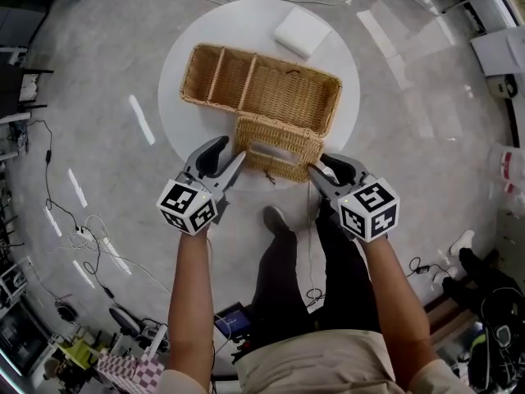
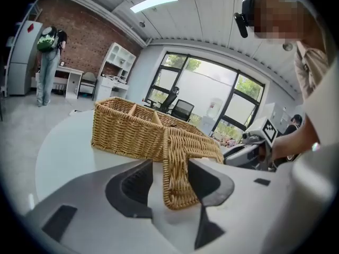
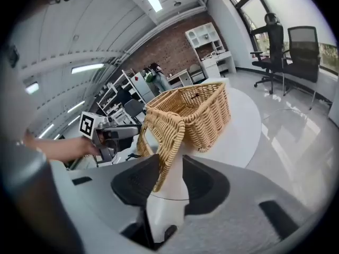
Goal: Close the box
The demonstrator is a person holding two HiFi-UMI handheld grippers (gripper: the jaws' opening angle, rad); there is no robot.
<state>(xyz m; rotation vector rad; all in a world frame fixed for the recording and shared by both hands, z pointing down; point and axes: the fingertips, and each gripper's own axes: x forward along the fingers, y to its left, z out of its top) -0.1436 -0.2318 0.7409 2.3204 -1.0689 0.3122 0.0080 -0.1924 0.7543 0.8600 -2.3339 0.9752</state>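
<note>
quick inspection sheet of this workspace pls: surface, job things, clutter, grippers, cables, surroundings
surface: round white table, holding the items below
job's things: tan wicker box open, its compartments look empty; woven wicker lid hangs down at the near side
clutter: white square pad behind the box
grippers: left gripper open, lid corner between its jaws; right gripper open, lid's other end between its jaws
cables: loose cables on the grey floor
surroundings: brick wall, office chairs, a person standing far off

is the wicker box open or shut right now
Open. The lid is swung out off the wicker box toward the person, and its divided inside shows from above.
</note>
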